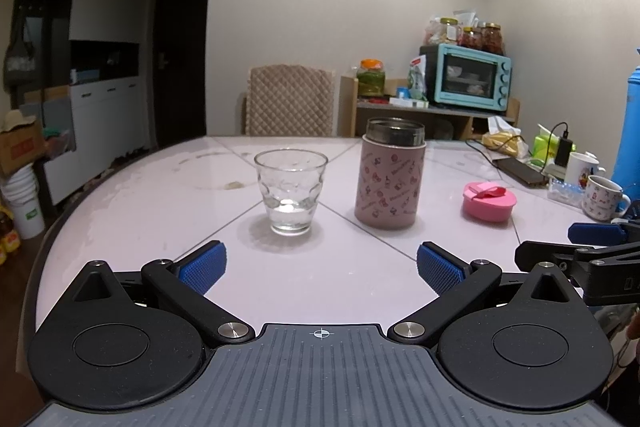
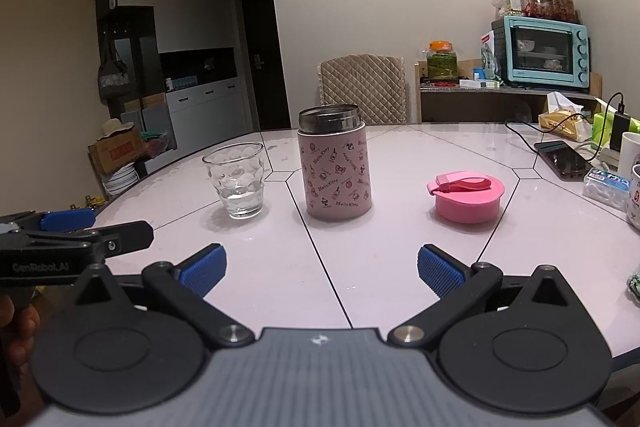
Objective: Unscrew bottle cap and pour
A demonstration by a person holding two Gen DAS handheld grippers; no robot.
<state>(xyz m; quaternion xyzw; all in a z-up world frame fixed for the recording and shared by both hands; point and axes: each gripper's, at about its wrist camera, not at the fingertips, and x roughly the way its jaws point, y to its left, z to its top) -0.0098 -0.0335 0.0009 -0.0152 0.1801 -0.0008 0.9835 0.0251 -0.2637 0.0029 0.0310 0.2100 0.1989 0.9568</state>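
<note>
My left gripper [image 1: 318, 267]: spread wide, holding nothing.
My right gripper [image 2: 320, 269]: spread wide, holding nothing.
Bottle [image 2: 335, 163]: upright on the table [image 2: 400, 259], cap off.
Cap [image 2: 466, 195]: right of it.
Glass [image 2: 237, 181]: left.

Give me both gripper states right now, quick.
Left gripper: open, holding nothing.
Right gripper: open, holding nothing.

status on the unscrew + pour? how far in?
Done: pink cap is off, lying on the table right of the open bottle; the glass holds a little clear liquid. In hand: nothing, left hand-held gripper and right hand-held gripper are both open and back from everything. Left: possibly nothing.
</note>
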